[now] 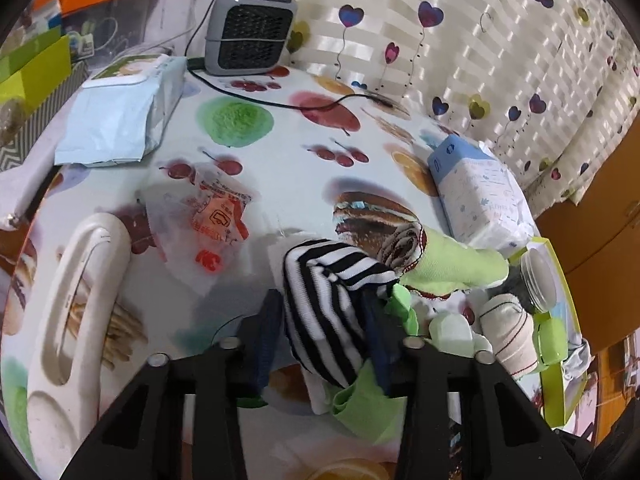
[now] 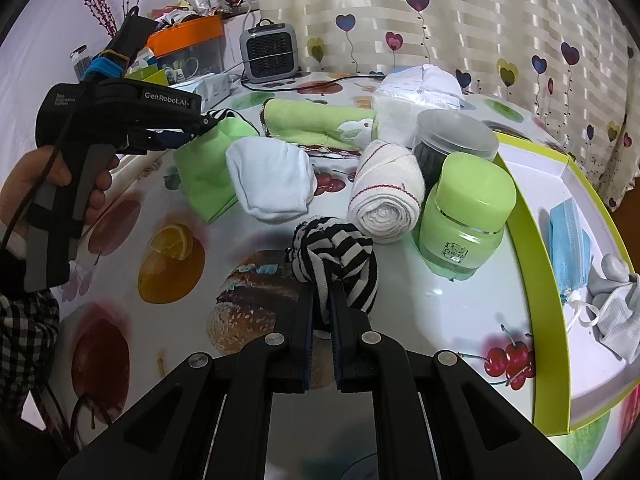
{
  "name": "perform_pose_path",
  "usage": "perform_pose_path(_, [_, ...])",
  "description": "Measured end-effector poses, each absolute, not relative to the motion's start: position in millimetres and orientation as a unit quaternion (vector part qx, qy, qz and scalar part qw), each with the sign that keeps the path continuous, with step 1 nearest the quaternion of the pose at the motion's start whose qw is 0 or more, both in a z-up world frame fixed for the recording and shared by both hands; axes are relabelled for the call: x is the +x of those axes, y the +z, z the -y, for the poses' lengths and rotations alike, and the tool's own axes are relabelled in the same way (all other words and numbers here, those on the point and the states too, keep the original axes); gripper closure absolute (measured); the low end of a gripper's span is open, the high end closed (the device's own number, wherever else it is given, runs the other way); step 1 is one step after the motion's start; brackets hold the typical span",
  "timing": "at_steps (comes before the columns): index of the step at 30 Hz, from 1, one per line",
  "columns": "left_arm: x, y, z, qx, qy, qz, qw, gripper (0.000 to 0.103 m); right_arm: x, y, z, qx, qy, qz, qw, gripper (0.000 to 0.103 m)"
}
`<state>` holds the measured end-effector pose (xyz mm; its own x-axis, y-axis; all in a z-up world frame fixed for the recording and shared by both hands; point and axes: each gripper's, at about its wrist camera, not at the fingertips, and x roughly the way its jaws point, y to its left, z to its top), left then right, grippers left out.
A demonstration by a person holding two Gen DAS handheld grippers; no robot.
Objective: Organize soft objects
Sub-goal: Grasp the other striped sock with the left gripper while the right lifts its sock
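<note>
In the left wrist view a black-and-white striped sock (image 1: 324, 312) bulges between the fingers of my left gripper (image 1: 324, 300), which is shut on it above a green cloth (image 1: 360, 404). From the right wrist view that left gripper (image 2: 204, 124) is held by a hand, its tips on a striped bit beside the green cloth (image 2: 208, 176). My right gripper (image 2: 323, 292) is shut on a second, balled-up striped sock (image 2: 332, 256) on the table. A white sock (image 2: 268, 180), a green rabbit towel (image 2: 320, 124) and a rolled white towel (image 2: 384, 200) lie nearby.
A yellow-green tray (image 2: 532, 240) at the right holds a blue mask (image 2: 568, 240) and a grey sock (image 2: 616, 312). A green jar (image 2: 468, 216) and a dark jar (image 2: 452, 140) stand by its edge. A diaper pack (image 1: 480, 200), a heater (image 1: 248, 28) and a wipes pack (image 1: 120, 116) stand farther back.
</note>
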<state>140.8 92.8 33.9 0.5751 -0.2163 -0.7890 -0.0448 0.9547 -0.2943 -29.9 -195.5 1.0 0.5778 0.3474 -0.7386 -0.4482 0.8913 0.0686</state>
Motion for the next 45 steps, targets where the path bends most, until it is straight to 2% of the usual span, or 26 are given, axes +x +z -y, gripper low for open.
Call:
perform_pose_path(4, [138,38,-92,-0.131,-0.045,-0.448,0.883,0.093,-30,1,195,-0.062,0.224,-0.401,0.886,0.095])
perform_pose_path(5, [136,40,-92,-0.131,-0.045,-0.441,0.887,0.093,-30,1,195,-0.063,0.224,-0.401,0.886,0.095])
perform_pose_path(22, [101,76,-88,-0.101,-0.039,-0.387,0.916,0.095,-33,8,197,-0.061,0.223,-0.389,0.892,0.095])
perform_pose_path(45, [41,125,-58,-0.075,-0.092,-0.335,0.935,0.095,-54,44,207,-0.046,0.232,-0.329,0.914,0.095])
